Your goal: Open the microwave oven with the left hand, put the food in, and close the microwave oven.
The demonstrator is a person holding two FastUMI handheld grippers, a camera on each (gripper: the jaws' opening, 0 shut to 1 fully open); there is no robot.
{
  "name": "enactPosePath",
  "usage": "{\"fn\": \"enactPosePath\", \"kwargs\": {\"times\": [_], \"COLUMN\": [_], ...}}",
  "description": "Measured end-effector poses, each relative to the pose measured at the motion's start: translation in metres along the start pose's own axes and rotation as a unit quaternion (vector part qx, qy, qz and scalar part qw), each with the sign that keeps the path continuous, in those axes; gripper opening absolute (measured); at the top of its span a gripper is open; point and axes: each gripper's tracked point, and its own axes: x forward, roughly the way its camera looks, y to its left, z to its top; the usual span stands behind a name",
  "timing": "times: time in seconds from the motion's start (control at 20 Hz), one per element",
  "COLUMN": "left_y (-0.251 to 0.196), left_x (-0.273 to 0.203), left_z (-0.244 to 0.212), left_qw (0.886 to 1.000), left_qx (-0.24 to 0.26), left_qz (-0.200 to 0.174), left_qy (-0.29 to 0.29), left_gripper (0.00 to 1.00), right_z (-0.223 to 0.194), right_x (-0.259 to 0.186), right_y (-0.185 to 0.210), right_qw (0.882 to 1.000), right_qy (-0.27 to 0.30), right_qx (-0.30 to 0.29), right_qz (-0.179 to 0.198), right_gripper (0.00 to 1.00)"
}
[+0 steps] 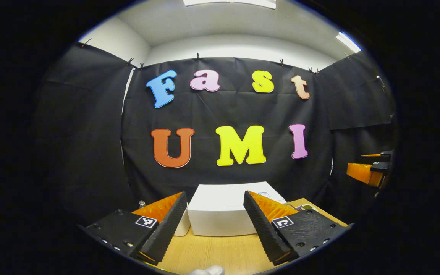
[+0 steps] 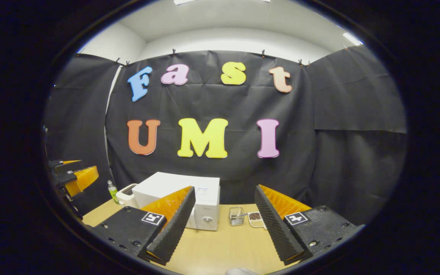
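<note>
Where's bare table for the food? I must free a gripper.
Bare wood lies in front of the microwave, up to both open grippers. Right of the microwave is crowded: a small container and a dish.

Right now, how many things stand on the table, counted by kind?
Microwave oven: 1
Toaster: 1
Bottle: 1
Clear square container: 1
Small dish of food: 1
Total: 5

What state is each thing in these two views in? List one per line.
Microwave oven: door shut, standing on the table.
Left hand-held gripper: open, holding nothing.
Right hand-held gripper: open, holding nothing.
Food tray: on the table, beside the microwave oven.
</note>
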Motion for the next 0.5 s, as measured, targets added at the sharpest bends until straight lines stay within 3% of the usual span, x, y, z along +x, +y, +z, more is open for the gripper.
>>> {"fn": "enactPosePath", "kwargs": {"times": [0.35,0.4,0.5], "left_y": [-0.013,-0.013,-0.013], "left_x": [-0.005,-0.006,-0.008], "left_z": [0.009,0.009,0.011], "left_qw": [1.000,1.000,1.000], "left_qx": [-0.001,0.001,0.004], "left_qz": [-0.008,-0.007,-0.006], "left_qy": [-0.010,-0.011,-0.012], "left_gripper": [0.93,0.93,0.93], "right_z": [-0.005,-0.006,-0.002], "right_x": [-0.006,-0.007,-0.012], "right_y": [-0.018,-0.019,-0.021], "right_qw": [1.000,1.000,1.000], "right_qy": [0.005,0.006,0.004], "right_qx": [0.016,0.017,0.018], "right_qz": [-0.010,-0.011,-0.014], "right_gripper": [0.92,1.00,0.99]}}
